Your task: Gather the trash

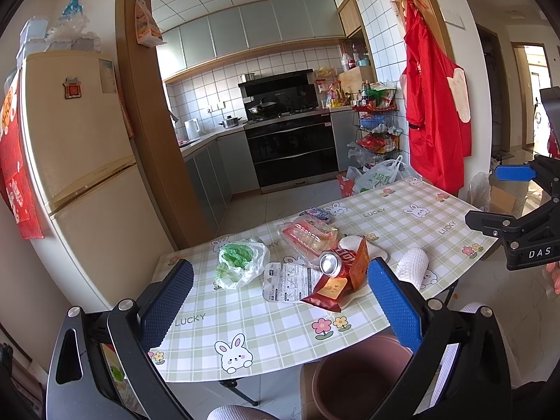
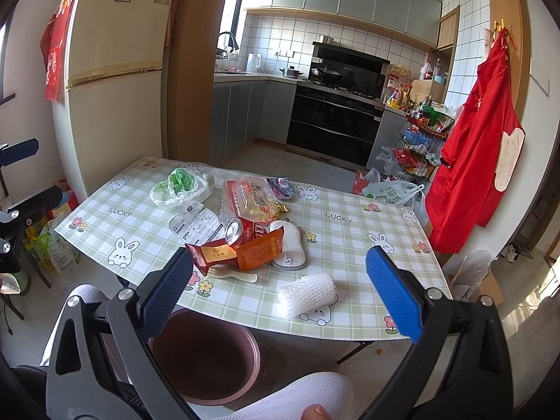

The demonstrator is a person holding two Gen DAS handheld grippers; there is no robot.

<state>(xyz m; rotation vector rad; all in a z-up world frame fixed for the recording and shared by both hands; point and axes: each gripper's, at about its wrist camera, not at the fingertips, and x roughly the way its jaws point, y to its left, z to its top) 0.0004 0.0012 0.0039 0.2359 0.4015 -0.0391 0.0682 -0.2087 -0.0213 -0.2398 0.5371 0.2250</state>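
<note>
A kitchen seen from two handheld grippers, both hovering above the near edge of a tabletop [image 2: 350, 231] covered in a green check cloth with rabbits. The left gripper [image 1: 280, 301] and the right gripper [image 2: 280, 287] each have blue-padded jaws spread wide and empty. The trash lies in a loose heap at the middle of the tabletop: a red drink can [image 2: 241, 232] on its side, resting on red and orange snack wrappers [image 2: 245, 253], with a clear plastic food tray [image 2: 250, 199] behind it and a printed leaflet [image 2: 197, 224] to its left. A crumpled bag with green contents [image 2: 180, 183] sits apart at the far left. A white foam net sleeve [image 2: 308, 294] lies alone near the front edge. A brown bin [image 2: 206, 357] stands on the floor just below that edge.
</note>
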